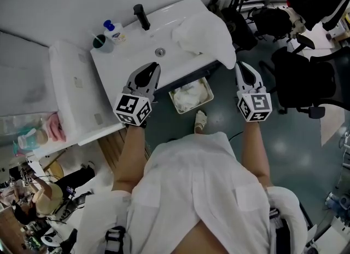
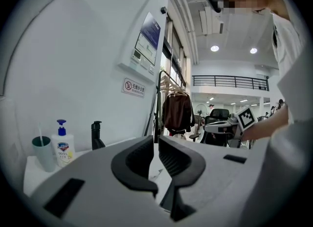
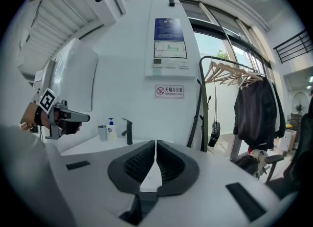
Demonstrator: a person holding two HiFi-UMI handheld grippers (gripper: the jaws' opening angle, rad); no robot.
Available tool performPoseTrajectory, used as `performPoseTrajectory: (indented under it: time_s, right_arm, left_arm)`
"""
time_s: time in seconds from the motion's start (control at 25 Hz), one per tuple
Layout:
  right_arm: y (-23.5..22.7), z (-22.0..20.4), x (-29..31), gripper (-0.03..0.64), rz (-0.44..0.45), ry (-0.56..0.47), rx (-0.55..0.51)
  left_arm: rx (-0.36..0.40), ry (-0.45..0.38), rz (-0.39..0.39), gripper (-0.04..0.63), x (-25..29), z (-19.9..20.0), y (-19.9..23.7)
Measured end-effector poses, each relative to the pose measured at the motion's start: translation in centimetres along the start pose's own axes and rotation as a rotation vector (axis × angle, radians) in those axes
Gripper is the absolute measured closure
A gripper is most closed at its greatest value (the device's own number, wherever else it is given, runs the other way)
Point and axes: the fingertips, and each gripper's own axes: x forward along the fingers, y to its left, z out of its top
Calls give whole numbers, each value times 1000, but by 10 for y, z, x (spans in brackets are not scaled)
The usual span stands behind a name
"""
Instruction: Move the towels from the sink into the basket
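Head view: one crumpled white towel [image 1: 205,36] drapes the right rim of the white ceramic sink [image 1: 131,50]; another lies in the pale square basket [image 1: 210,91] on the floor. I hold my left gripper [image 1: 155,68] and right gripper [image 1: 240,68] short of the sink, jaws clenched and empty, probably poised to reach.

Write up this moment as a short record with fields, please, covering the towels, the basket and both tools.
Sink: white sink, black tap at the back
Towel on sink: one white towel draped over the right rim, one corner hanging down
Basket: basket on the floor below the sink's front, white cloth inside
Left tool: left tool shut, empty, over the sink's front edge
Right tool: right tool shut, empty, close to the towel's hanging corner
Other items: soap bottle and cup at the sink's back left
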Motion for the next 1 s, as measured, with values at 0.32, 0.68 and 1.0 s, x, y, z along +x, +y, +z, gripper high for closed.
performPoseTrajectory:
  time_s: [0.32, 0.68, 1.0]
  right_arm:
    - [-13, -29, 39, 572, 69, 66, 4]
    - [-27, -60, 83, 462, 133, 147, 0]
    - [-27, -93, 113, 357, 189, 219, -2]
  left_arm:
    - [-15, 40, -2, 557, 41, -16, -3]
    - [-38, 78, 0, 557, 82, -37, -2]
    - [-56, 109, -5, 557, 102, -53, -6]
